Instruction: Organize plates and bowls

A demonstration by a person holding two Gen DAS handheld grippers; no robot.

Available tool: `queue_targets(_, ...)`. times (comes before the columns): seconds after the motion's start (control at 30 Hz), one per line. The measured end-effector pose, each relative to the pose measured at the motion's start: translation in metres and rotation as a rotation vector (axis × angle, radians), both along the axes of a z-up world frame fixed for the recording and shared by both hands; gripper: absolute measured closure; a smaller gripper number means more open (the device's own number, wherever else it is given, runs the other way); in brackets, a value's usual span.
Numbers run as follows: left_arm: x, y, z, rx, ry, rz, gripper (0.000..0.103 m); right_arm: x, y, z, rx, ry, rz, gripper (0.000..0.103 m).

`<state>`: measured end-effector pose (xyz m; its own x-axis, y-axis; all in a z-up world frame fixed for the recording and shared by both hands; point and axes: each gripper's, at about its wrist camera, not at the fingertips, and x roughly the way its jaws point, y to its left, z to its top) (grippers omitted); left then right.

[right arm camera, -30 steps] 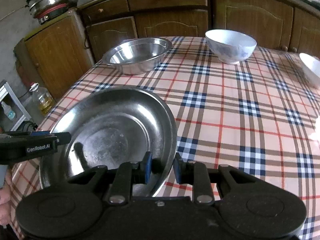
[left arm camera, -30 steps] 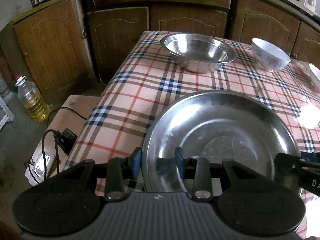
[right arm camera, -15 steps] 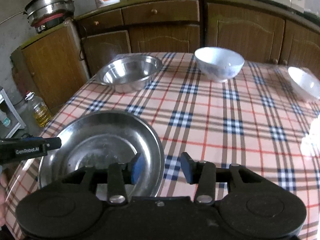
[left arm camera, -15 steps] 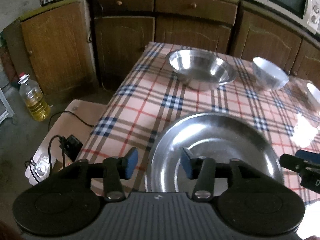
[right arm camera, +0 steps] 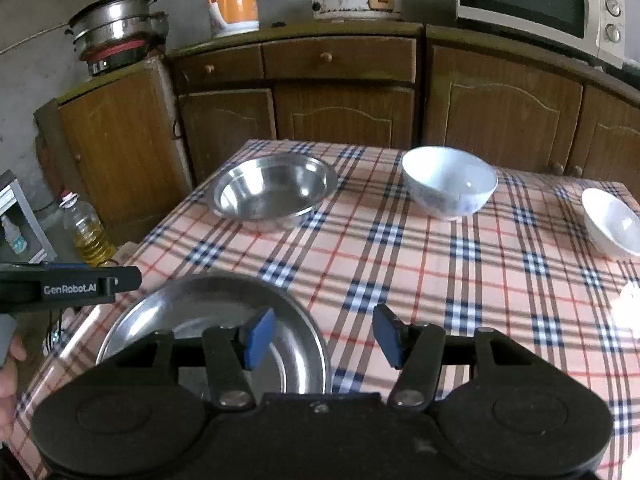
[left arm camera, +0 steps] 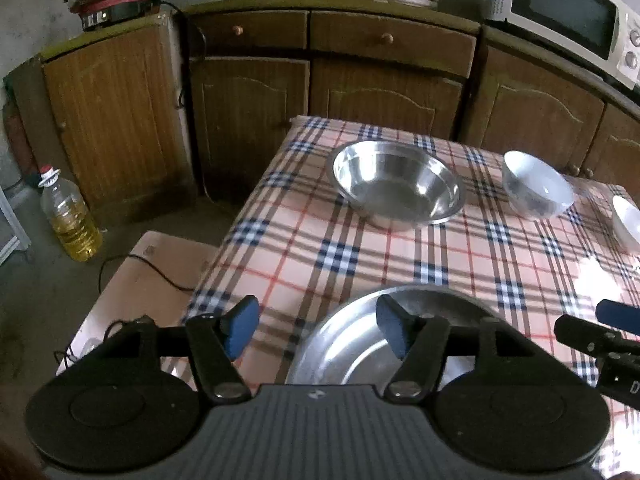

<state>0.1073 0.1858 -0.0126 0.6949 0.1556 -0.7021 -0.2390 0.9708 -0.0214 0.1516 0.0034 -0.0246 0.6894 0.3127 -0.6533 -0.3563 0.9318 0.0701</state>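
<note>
Left gripper (left arm camera: 316, 330) body hides the steel plate's (left arm camera: 360, 344) near half.

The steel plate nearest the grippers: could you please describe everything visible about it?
The steel plate is round, shallow and shiny with a dull, scuffed centre. It lies flat on the checked tablecloth at the table's near left corner, empty. Both grippers' jaws are opening above its near rim; neither touches it.

Both tongs are matt black, with two round discs beside a ribbed grey centre; silver pivot screws hold angled black fingers (left arm camera: 208, 344) tipped with blue pads (right arm camera: 258, 334); white "GenRobot.AI" lettering marks the left tongs (right arm camera: 72, 289) at the frame's left edge
</note>
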Motion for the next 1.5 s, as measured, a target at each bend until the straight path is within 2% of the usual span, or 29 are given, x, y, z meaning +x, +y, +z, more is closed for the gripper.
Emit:
queue_targets(0.2,0.017,0.000,0.007,0.025,-0.008,-0.004,0.034,0.019,-0.001,0.010,-0.001,-0.020,-0.009,0.033)
queue_targets(0.4,0.036,0.003,0.012,0.033,-0.012,-0.012,0.028,0.043,0.002,0.013,-0.008,-0.026,-0.010,0.032)
queue_targets(0.7,0.086,0.023,0.009,0.034,0.002,0.005,0.021,0.097,0.016,0.013,0.007,0.004,-0.004,0.029)
queue_targets(0.8,0.106,0.029,0.003,0.037,0.009,0.007,0.020,0.119,0.025,0.006,0.019,0.035,0.003,0.029)
queue_targets(1.03,0.150,0.044,-0.019,-0.020,0.047,0.020,0.021,0.169,0.041,-0.023,0.090,0.144,-0.032,0.028)
queue_targets(1.17,0.167,0.047,-0.028,-0.053,0.067,0.020,0.021,0.192,0.050,-0.040,0.093,0.191,-0.053,0.028)
queue_targets(1.27,0.177,0.046,-0.036,-0.025,0.083,0.019,0.027,0.203,0.054,-0.052,0.113,0.220,-0.060,0.028)
queue_targets(1.3,0.179,0.046,-0.040,-0.029,0.092,0.015,0.034,0.205,0.055,-0.055,0.124,0.228,-0.064,0.028)
queue_targets(1.33,0.181,0.047,-0.042,-0.031,0.099,0.012,0.046,0.208,0.055,-0.057,0.137,0.233,-0.063,0.028)
queue_targets(1.37,0.183,0.047,-0.045,-0.034,0.104,0.007,0.049,0.209,0.056,-0.060,0.151,0.236,-0.061,0.028)
queue_targets(1.4,0.184,0.047,-0.046,-0.043,0.101,-0.004,0.059,0.210,0.057,-0.062,0.161,0.239,-0.056,0.031)
queue_targets(1.43,0.185,0.046,-0.047,-0.044,0.096,-0.011,0.068,0.213,0.060,-0.063,0.168,0.247,-0.049,0.046)
queue_targets(1.47,0.185,0.044,-0.047,-0.044,0.093,-0.016,0.073,0.214,0.061,-0.065,0.176,0.255,-0.039,0.070)
queue_targets(1.5,0.184,0.041,-0.046,-0.048,0.087,-0.026,0.080,0.214,0.062,-0.066,0.185,0.260,-0.029,0.079)
